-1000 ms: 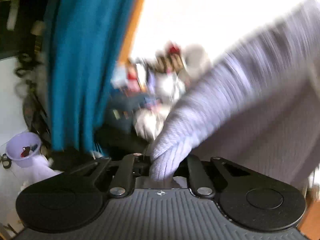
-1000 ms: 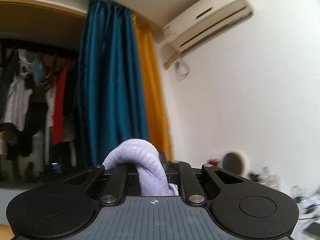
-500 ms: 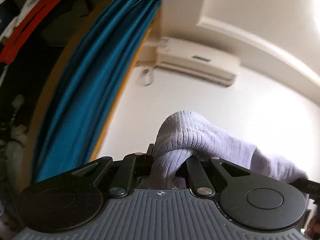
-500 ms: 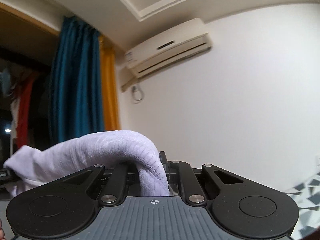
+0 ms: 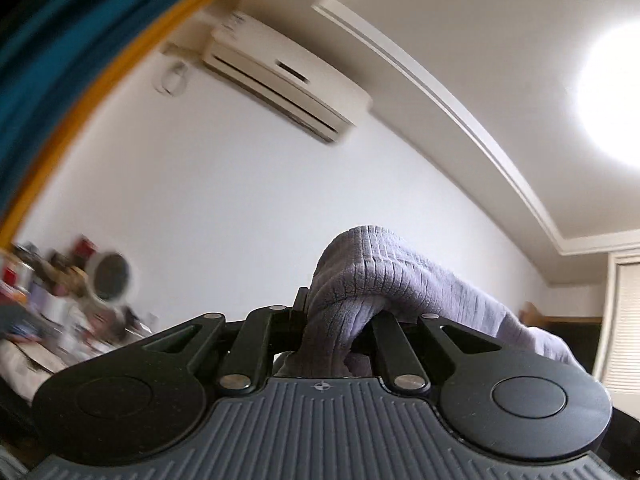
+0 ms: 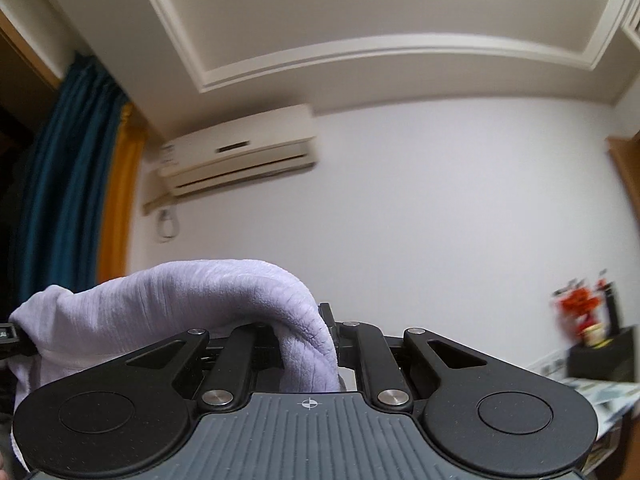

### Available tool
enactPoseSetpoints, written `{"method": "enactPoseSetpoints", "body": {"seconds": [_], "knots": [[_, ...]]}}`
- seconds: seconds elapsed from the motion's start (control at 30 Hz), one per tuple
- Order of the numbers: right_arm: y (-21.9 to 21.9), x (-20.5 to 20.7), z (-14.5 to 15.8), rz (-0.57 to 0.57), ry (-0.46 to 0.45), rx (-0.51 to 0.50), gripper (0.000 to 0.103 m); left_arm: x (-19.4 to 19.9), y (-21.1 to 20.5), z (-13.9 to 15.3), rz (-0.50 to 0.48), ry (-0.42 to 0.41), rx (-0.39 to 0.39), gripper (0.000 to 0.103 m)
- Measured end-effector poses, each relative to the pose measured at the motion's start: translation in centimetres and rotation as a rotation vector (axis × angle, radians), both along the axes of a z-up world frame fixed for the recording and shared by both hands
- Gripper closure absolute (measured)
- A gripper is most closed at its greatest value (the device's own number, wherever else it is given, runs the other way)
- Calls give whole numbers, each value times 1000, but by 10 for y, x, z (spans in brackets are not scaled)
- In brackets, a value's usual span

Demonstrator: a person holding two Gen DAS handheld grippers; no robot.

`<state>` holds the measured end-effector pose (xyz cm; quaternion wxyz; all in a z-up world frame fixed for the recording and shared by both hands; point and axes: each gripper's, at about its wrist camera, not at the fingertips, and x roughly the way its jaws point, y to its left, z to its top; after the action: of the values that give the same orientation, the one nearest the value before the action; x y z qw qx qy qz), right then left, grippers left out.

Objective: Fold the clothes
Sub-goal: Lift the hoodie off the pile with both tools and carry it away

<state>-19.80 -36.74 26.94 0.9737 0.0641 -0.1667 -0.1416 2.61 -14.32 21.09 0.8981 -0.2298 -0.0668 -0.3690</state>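
Left gripper (image 5: 320, 320) clamped narrow on a bunched fold of the pale lilac ribbed knit garment (image 5: 384, 280); right gripper (image 6: 316, 344) likewise pinched tight on the same lilac fabric (image 6: 192, 296). Garment held up in the air, strung between the two: trailing off toward 3 o'clock in the left wrist view, toward 9 o'clock in the right wrist view. Both tools tipped upward, toward the white wall-mounted air conditioner (image 5: 280, 76) at 11 o'clock and the moulded ceiling beyond.

Step in hand, judged: lifting and spreading the piece before laying it flat. Best done by keeping both pinches firm, drawing the two ends apart evenly until the edge between them runs taut and level, then lowering without twisting either wrist. Soft, thick knit likely to sag and slip; no slackening until it rests on a surface. Lower part of the garment and any landing surface out of sight.

Against a second ago: left view swung away from the teal curtain (image 5: 44, 52) and cluttered shelf up to wall and ceiling, the blurred hanging cloth now a neat hump. Right view turned away from the hanging clothes rail; lilac cloth now stretching sideways instead of a small loop.
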Motion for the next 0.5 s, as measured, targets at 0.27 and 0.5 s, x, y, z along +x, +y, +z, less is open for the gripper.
{"method": "enactPoseSetpoints", "body": {"seconds": [0.27,0.5], "knots": [[-132,-52,-79,-134,123,56,93,11,-162,-121,-198,145,74,92],[-230,-54,-100,-165,194,98,93,26,-270,-131,-206,234,90,92]]}}
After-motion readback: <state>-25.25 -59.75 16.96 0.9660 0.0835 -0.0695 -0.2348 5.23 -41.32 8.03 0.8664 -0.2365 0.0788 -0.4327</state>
